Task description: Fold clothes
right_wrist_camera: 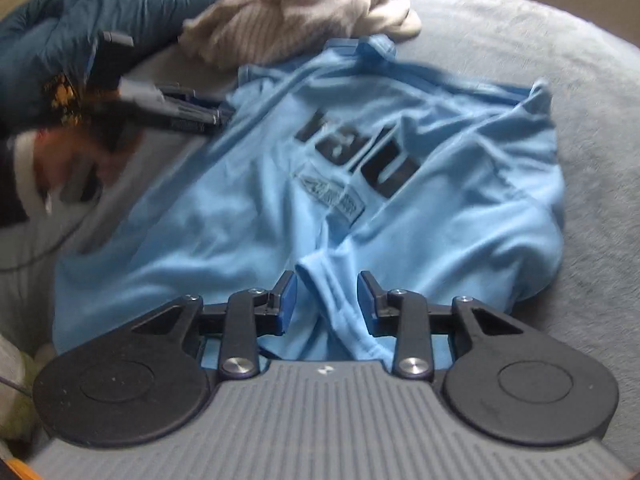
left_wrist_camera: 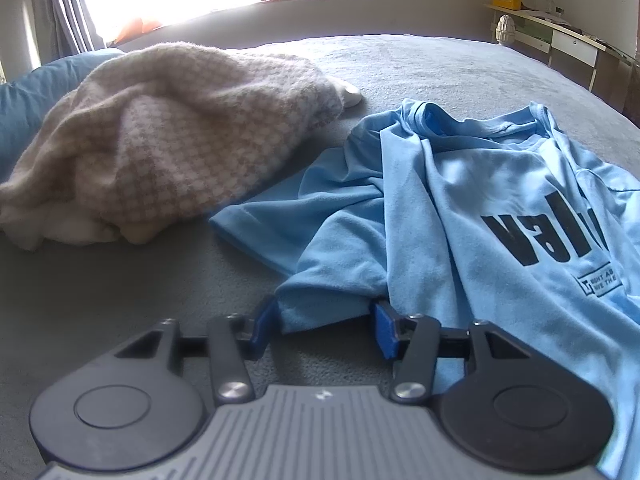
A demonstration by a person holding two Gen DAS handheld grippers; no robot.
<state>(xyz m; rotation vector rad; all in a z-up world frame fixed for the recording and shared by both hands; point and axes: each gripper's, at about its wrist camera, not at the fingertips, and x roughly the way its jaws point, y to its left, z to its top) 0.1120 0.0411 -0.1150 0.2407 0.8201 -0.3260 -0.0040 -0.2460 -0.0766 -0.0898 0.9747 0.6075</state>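
A light blue T-shirt (left_wrist_camera: 480,200) with black lettering lies crumpled, print up, on the grey bed cover (left_wrist_camera: 440,68). My left gripper (left_wrist_camera: 323,309) rests low at the shirt's near left edge, jaws apart, with a loose fold of the hem lying between the blue pads. In the right wrist view the same T-shirt (right_wrist_camera: 440,220) spreads ahead. My right gripper (right_wrist_camera: 327,304) stands open over a raised ridge of cloth, with gaps showing on both sides of it. The left gripper (right_wrist_camera: 180,112) also appears there, blurred, at the shirt's far left edge, held by a hand (right_wrist_camera: 80,152).
A beige checked blanket (left_wrist_camera: 180,140) is heaped on the bed to the left of the shirt, and shows behind it (right_wrist_camera: 288,8) in the right wrist view. A teal duvet (left_wrist_camera: 32,92) lies beyond it. A desk with shelves (left_wrist_camera: 560,32) stands at the far right, past the bed's edge.
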